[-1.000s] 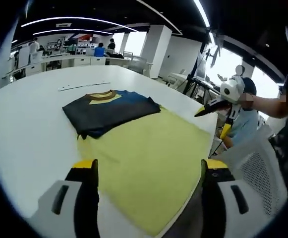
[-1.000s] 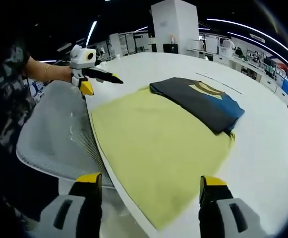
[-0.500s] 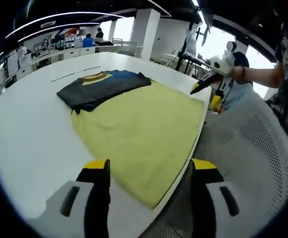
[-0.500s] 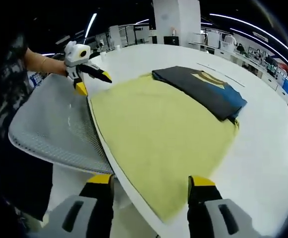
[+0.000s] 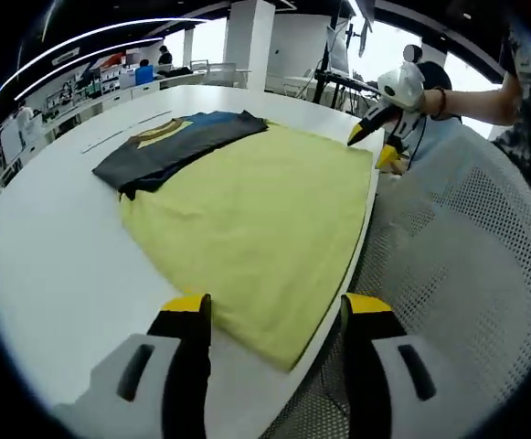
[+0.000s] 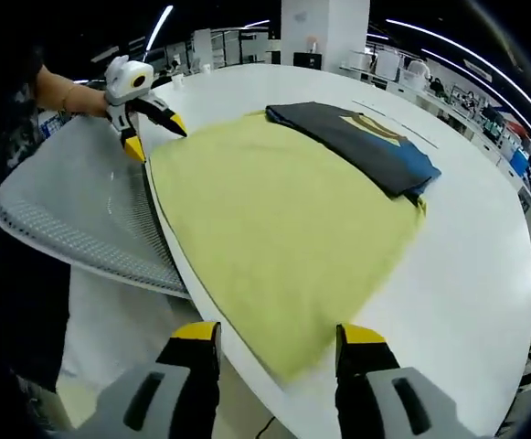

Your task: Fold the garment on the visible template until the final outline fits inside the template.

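A folded dark tee (image 5: 178, 142) with a blue part and a yellow collar print lies on the far end of the yellow template cloth (image 5: 256, 201), which is spread flat on the white table. In the right gripper view the tee (image 6: 356, 133) lies across the far edge of the template (image 6: 274, 201). My left gripper (image 5: 277, 315) hovers open over the template's near corner, at the table edge. The right gripper (image 6: 279, 338) hangs open above another near corner. Each gripper also appears in the other's view, held by a hand: the right gripper (image 5: 384, 105) and the left gripper (image 6: 142, 96).
The white table (image 5: 46, 265) is large with a rounded edge. A grey mesh chair (image 6: 73, 219) presses against the table edge between the grippers; its back (image 5: 466, 265) is on the right. A thin strip (image 5: 123, 133) lies beyond the tee. Desks and people stand far behind.
Both cameras have drawn back toward the table's near edge and the chair. In each view the jaws stand somewhat closer together. The tee and template have not moved.
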Motion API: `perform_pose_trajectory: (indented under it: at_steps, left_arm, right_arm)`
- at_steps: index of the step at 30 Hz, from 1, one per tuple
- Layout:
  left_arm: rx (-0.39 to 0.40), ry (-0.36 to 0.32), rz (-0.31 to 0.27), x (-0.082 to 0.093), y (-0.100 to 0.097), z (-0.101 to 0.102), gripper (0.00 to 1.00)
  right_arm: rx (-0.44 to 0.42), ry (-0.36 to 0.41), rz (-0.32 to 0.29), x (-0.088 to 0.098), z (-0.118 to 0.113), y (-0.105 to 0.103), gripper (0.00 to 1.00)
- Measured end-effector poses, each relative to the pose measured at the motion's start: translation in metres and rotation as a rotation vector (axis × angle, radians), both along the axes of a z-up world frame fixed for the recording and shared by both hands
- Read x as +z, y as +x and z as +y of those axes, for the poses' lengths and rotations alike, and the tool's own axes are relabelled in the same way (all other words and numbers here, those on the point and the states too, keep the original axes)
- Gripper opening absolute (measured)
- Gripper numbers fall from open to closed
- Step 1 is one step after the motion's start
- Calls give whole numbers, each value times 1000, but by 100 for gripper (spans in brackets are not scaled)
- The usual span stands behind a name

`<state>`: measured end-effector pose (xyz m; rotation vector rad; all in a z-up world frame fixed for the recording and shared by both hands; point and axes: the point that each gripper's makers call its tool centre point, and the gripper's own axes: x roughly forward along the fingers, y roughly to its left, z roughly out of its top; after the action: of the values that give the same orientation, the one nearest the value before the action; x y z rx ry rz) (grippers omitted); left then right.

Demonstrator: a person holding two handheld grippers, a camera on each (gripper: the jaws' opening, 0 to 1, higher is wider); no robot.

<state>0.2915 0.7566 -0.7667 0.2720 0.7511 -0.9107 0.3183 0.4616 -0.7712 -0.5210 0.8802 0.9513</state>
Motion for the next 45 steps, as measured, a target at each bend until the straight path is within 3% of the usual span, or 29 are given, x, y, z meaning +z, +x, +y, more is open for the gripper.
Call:
perform_pose_trajectory:
  at_steps: [5, 8, 17, 23, 26, 28, 33, 45]
  left_arm:
    - [-35, 52, -30, -5, 0, 2, 51]
    - [-22, 46, -25, -5, 2, 3, 49]
    - [-72, 107, -58, -7, -4, 7, 43]
    - [-84, 100, -56, -7, -3, 3, 40]
    - [-84, 99, -53, -7, -2, 2, 38]
    - [-87, 102, -49, -7, -1, 3, 37]
    - [-58, 105, -28, -7, 7, 8, 26]
    - [-47, 116, -22, -7, 12, 7, 4]
  right_arm:
    - [20, -28, -9, -4, -2, 1, 46]
    - [27, -37, -20, -4, -3, 2, 44]
    - [79, -87, -81, -1, -4, 5, 44]
    - [92, -72, -70, -2, -1, 4, 41]
    - [45, -37, -11, -5, -2, 2, 38]
    - [35, -26, -10, -5, -3, 4, 36]
    - [63, -10, -2, -5, 3, 1, 21]
    - [90, -29, -9, -5, 2, 9, 2]
